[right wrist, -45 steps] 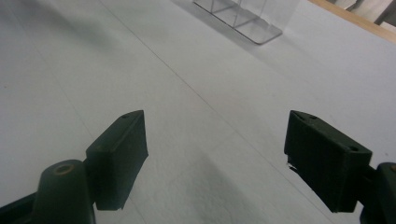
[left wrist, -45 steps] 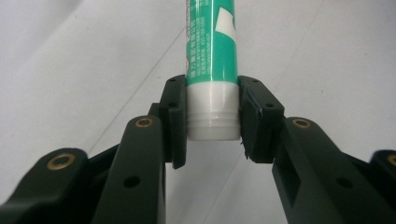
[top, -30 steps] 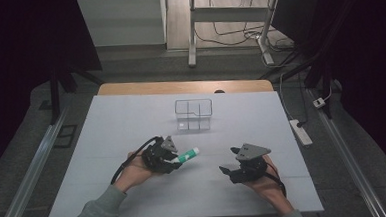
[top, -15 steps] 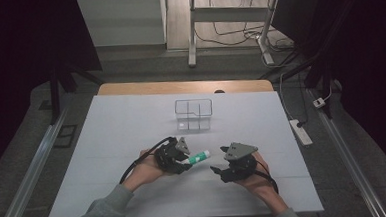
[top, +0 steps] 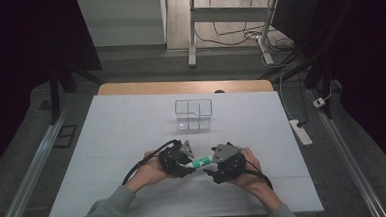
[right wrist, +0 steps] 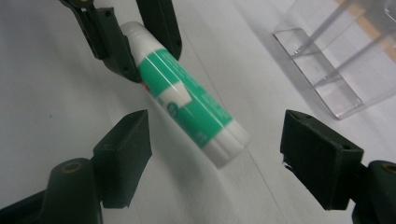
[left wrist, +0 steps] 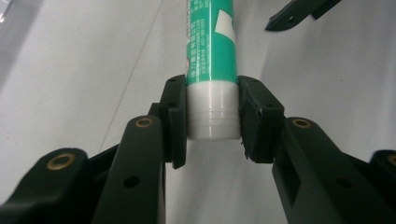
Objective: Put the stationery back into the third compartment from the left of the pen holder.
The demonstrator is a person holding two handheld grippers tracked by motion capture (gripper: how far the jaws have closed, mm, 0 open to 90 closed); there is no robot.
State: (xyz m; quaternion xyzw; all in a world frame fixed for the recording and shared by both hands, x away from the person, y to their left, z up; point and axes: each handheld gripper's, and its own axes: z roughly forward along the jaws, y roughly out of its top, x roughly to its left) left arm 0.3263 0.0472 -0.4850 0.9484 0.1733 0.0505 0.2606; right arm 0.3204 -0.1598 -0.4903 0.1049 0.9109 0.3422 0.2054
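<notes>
A green and white glue stick hangs just above the white table, near the front middle. My left gripper is shut on its white end; in the left gripper view the two pads press on that end of the stick. My right gripper faces it from the right, open. In the right gripper view the stick's free white end lies between the wide-apart jaws of my right gripper without touching them, and the left gripper grips the far end.
A clear plastic box with dividers stands at the middle of the table, beyond both hands, and shows at the upper right of the right gripper view. A power strip lies on the floor past the table's right edge.
The two hands have come together. The left gripper carried the glue stick to the right, and the right gripper moved left until its open jaws stand around the stick's free end.
</notes>
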